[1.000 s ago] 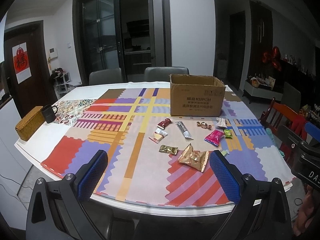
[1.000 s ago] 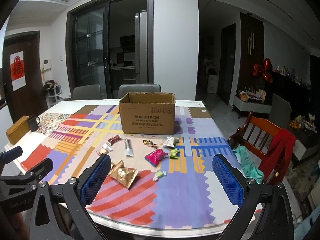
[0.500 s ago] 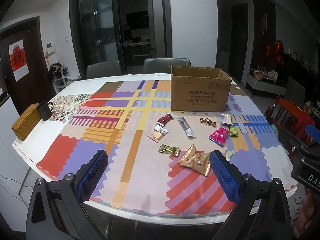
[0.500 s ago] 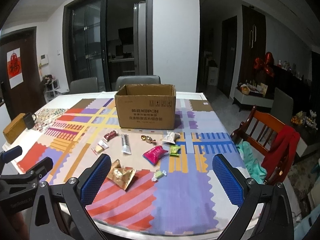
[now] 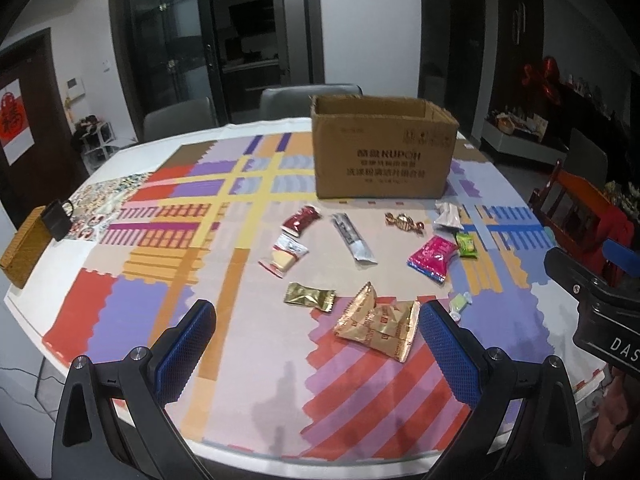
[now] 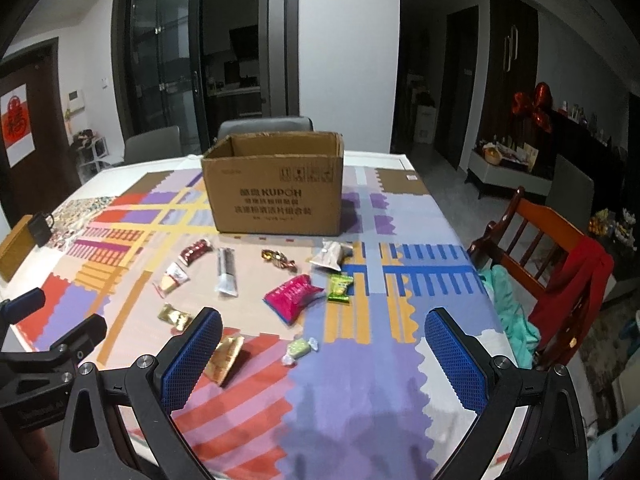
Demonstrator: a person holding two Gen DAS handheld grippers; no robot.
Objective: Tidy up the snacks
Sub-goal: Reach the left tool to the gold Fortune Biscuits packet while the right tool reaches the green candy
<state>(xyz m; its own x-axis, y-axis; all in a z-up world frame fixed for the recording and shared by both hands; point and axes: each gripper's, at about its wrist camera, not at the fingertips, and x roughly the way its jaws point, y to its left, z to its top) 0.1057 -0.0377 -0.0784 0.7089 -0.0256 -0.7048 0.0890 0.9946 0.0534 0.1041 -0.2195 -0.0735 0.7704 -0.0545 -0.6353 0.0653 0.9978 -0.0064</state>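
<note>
Tabletop (image 5: 120, 152): silver stick packet (image 5: 354, 238) lengthwise toward box (image 5: 384, 152)

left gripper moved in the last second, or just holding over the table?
Yes. The left gripper has moved forward and down toward the snacks: the cardboard box and gold packet loom larger and nearer its fingers.

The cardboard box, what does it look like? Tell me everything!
The cardboard box is plain brown with dark printed writing on its front. Its top is open, and no snacks show inside from here. It stands upright on the colourful tablecloth, at the far side behind the scattered snacks. A grey chair is behind it. Nothing touches it except the cloth.
</note>
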